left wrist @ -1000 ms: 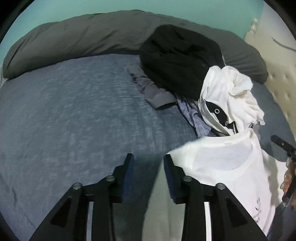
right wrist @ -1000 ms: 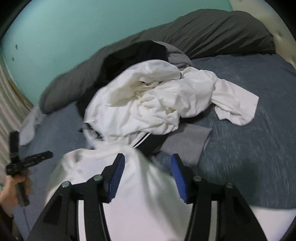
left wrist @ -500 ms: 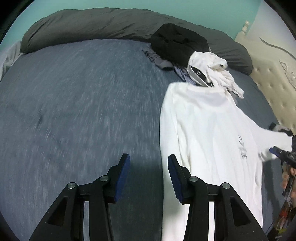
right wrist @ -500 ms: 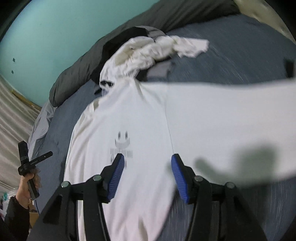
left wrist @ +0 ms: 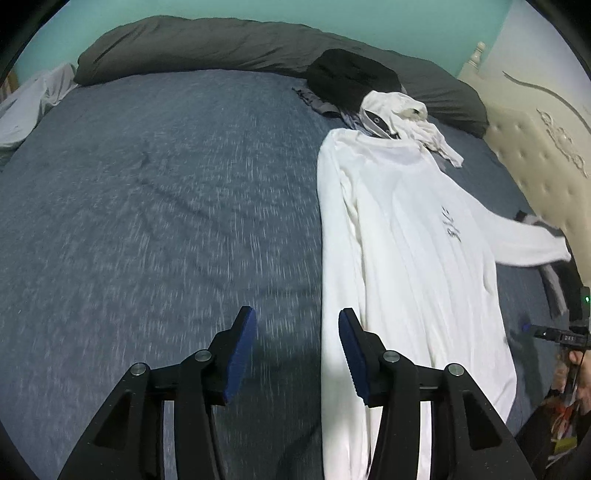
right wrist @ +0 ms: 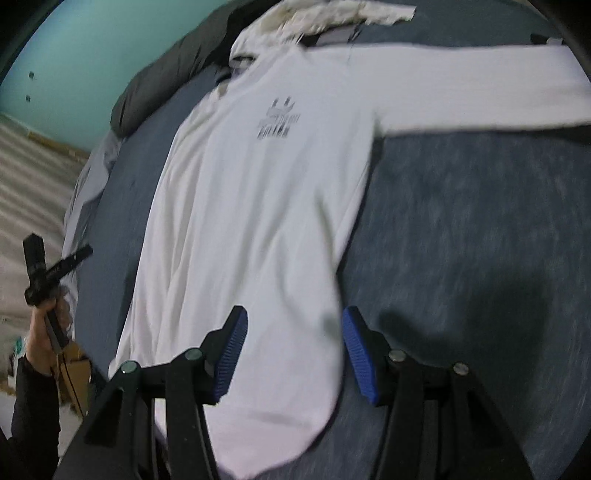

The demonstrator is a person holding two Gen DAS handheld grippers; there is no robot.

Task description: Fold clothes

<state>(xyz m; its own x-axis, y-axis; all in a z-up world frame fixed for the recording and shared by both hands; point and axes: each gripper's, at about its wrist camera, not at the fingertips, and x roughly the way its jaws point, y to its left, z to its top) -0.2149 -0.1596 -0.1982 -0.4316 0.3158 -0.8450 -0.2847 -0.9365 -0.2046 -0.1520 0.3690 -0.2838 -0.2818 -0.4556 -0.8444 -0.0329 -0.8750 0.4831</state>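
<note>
Spreading looks to be the step in hand: white long-sleeved shirt [right wrist: 251, 206] lies flat on the bed [left wrist: 147, 192] ahead of both grippers' wide, empty jaws, left gripper [left wrist: 297, 354] off its edge, right gripper [right wrist: 291, 350] above its hem, so folding next needs a pinched sleeve or side.

A bed [left wrist: 155, 192] fills most of both views, covered by a blue-grey heathered sheet [left wrist: 110, 258] with faint creases. Along its far edge lies a long dark grey duvet [left wrist: 207, 44], rolled against a teal wall [left wrist: 295, 14]. In the right wrist view two small dark marks [right wrist: 29, 86] show on that wall. A cream tufted headboard [left wrist: 535, 155] with a carved scroll and a turned post [left wrist: 476, 55] stands at the right of the left wrist view. A pale grey cloth [left wrist: 33, 103] hangs off the bed's far left corner. Beyond the bed, the right wrist view shows a pale striped surface [right wrist: 33, 177]. Light is dim and even, with soft shadows on the sheet.
</note>
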